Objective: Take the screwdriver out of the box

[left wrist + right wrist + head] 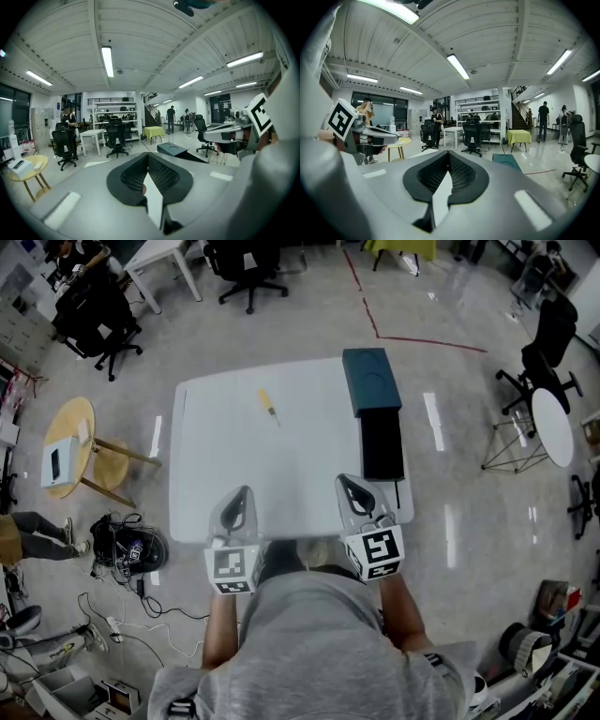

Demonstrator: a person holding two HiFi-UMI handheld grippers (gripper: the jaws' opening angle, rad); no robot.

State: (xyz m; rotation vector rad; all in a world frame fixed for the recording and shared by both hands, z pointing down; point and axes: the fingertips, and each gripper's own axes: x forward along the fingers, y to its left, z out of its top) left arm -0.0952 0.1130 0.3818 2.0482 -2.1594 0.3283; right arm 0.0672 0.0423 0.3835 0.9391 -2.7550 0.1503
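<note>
Small screwdriver (269,407), yellow handle and thin dark shaft, lying flat on bare tabletop toward the far edge of the white table (225,451), left of centre. Already outside the box, by the look of it.

Probably light and rigid, with a smooth rounded handle likely to roll or skid if nudged. Best taken across the yellow handle, the thickest part, with the shaft too thin for a sure pinch.

Dark teal box (371,381) at the far right corner, well apart from the screwdriver. Black tray (382,443) touching its near side, along the right edge; contents not discernible.

Left gripper (241,495) and right gripper (347,487) at the near edge, both clenched tight with nothing between the jaws, far from screwdriver and box alike.
</note>
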